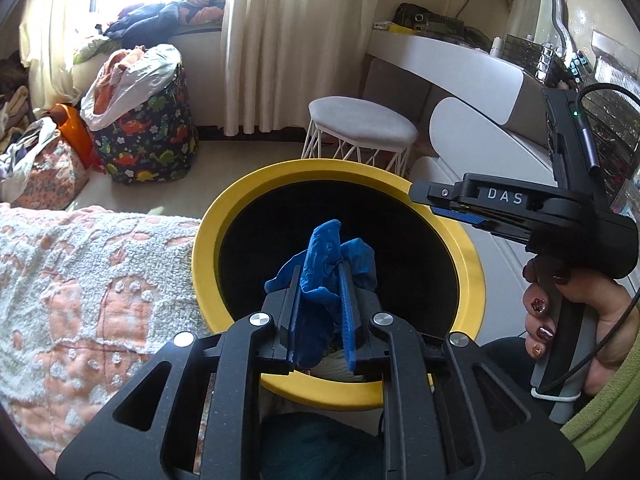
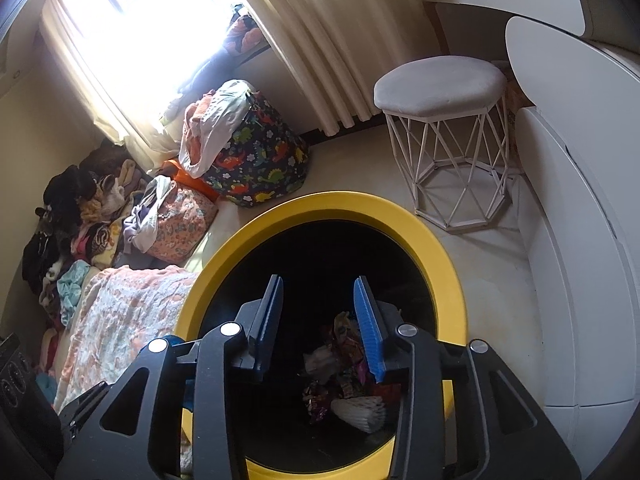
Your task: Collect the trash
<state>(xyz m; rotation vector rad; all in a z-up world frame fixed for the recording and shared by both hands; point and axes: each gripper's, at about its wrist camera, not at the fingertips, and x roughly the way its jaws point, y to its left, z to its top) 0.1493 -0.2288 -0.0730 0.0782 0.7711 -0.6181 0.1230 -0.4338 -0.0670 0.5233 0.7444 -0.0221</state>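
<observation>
Pinching a crumpled blue glove [image 1: 325, 258] over the yellow-rimmed bin [image 1: 208, 224], the left gripper [image 1: 320, 276] grips tight; right gripper [image 2: 318, 304] gapes empty above what look like wrappers [image 2: 348, 364].

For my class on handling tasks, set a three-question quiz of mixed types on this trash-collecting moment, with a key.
1. True or false: the left gripper is shut on a blue glove.
2. Multiple choice: where is the right gripper?
A. over the white stool
B. over the mouth of the yellow-rimmed bin, jaws apart and holding nothing
C. resting on the blanket
3. Fill in: wrappers and other trash lie at the ______ of the bin.

Key: 1 true; 2 B; 3 bottom.
</observation>
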